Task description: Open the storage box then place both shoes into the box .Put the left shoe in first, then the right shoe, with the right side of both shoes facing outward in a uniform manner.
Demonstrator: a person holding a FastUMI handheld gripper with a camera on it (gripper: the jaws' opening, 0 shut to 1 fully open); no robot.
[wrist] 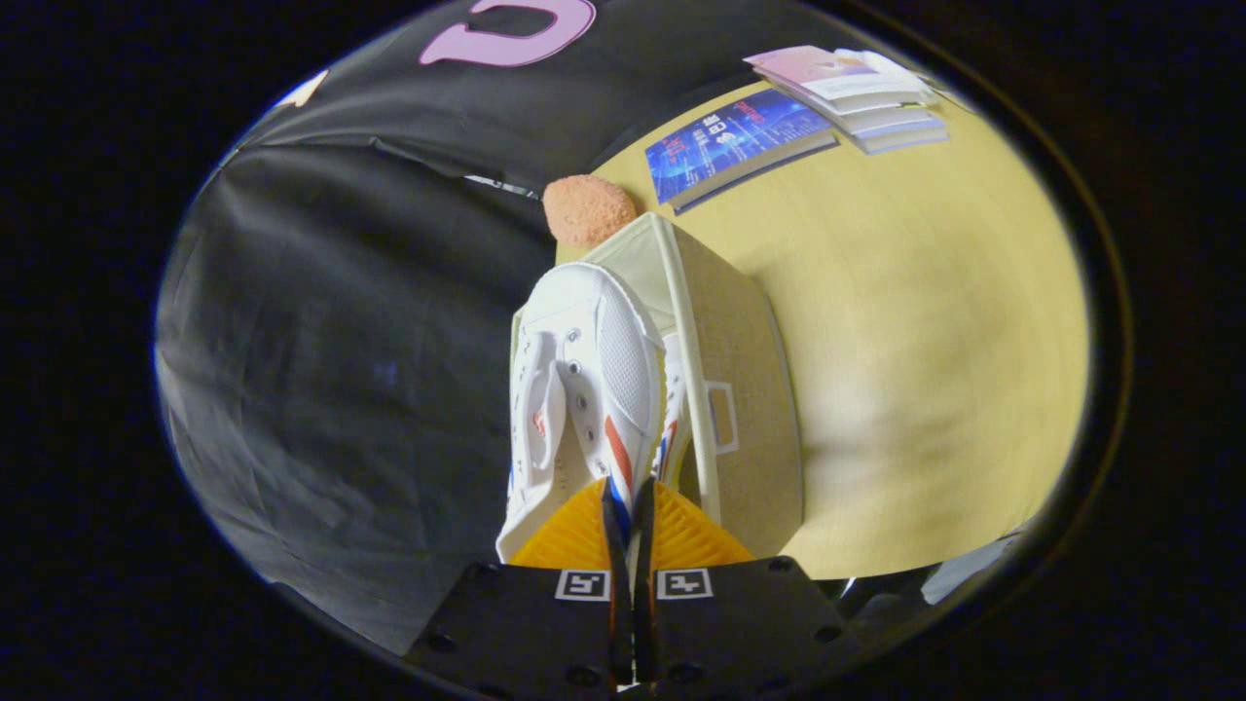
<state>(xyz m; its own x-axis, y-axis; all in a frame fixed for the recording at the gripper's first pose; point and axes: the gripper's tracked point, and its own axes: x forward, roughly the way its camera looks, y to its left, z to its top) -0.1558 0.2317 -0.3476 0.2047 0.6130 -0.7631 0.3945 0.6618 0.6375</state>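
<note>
Here the hand-held gripper (629, 506) pinches one white shoe (584, 389) over the storage box (740, 389), a second shoe (674, 409) inside.

White shoe (584, 389) above open box (740, 389)

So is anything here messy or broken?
Nothing looks broken or spilled. The gripper is shut on the heel edge of a white shoe, held at the storage box, where another shoe already sits. The books beyond lie loosely at different angles on the table.
</note>
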